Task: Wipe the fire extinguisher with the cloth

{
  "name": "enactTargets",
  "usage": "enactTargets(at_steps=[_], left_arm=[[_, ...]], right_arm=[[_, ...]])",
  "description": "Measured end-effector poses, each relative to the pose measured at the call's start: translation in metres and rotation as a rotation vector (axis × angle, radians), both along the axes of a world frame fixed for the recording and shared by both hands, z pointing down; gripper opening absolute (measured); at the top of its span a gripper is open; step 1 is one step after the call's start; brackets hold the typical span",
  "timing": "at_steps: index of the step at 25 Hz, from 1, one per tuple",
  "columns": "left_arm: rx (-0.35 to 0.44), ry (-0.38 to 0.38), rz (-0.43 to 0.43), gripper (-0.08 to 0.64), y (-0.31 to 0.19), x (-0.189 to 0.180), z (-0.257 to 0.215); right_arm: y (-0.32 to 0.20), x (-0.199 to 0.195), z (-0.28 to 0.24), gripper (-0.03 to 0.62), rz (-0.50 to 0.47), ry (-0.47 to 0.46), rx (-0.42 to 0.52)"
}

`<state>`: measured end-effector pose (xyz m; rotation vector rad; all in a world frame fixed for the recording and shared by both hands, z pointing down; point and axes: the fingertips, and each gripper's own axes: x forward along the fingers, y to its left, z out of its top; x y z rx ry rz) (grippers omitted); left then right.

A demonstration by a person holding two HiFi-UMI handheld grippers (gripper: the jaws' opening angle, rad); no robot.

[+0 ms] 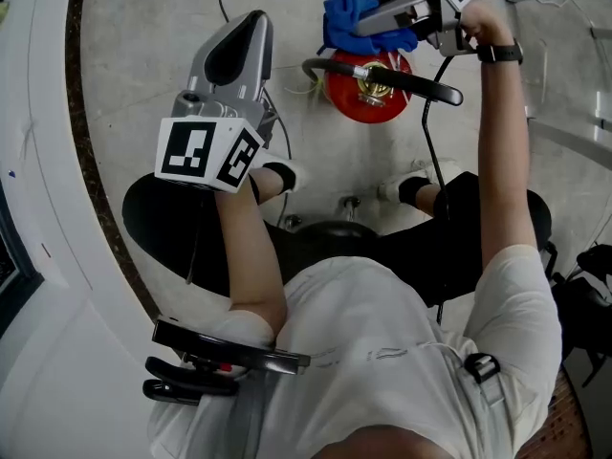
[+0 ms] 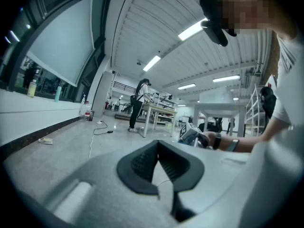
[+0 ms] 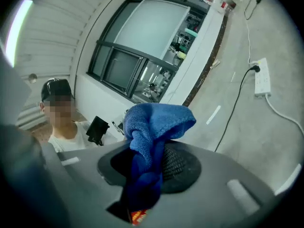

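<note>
I'm pinching the blue cloth [image 1: 346, 10] in the right gripper [image 1: 371, 19], with the red fire extinguisher [image 1: 368, 92] standing upright on the floor [image 1: 143, 46] just at the cloth's 6 o'clock, while the left gripper [image 1: 244, 36], closed on nothing, is idling farther off at the extinguisher's 9 o'clock.

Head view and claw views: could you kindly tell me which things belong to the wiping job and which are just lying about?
Job: fire extinguisher; blue cloth, clamped in the right claw.
Lying about: white power strip on the floor; bottles by the window.
</note>
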<state>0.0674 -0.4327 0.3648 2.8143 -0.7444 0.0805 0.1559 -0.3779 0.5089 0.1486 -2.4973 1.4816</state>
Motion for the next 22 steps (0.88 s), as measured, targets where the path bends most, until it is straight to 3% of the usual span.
enactTargets(at_steps=[6, 11, 17, 22], left_arm=[[0.017, -0.018, -0.008, 0.0, -0.005, 0.0, 0.013], [0.104, -0.082, -0.002, -0.001, -0.01, 0.005, 0.032], [0.177, -0.112, 0.006, -0.002, -0.011, 0.006, 0.052], [0.16, -0.11, -0.003, -0.002, -0.009, 0.005, 0.058]], right_arm=[[-0.009, 0.002, 0.115, 0.123, -0.059, 0.223, -0.208], [-0.006, -0.003, 0.225, 0.123, -0.042, 0.29, -0.325], [-0.001, 0.009, 0.34, 0.126, 0.039, 0.456, -0.329], [0.001, 0.017, 0.359, 0.119, 0.009, 0.514, -0.264]])
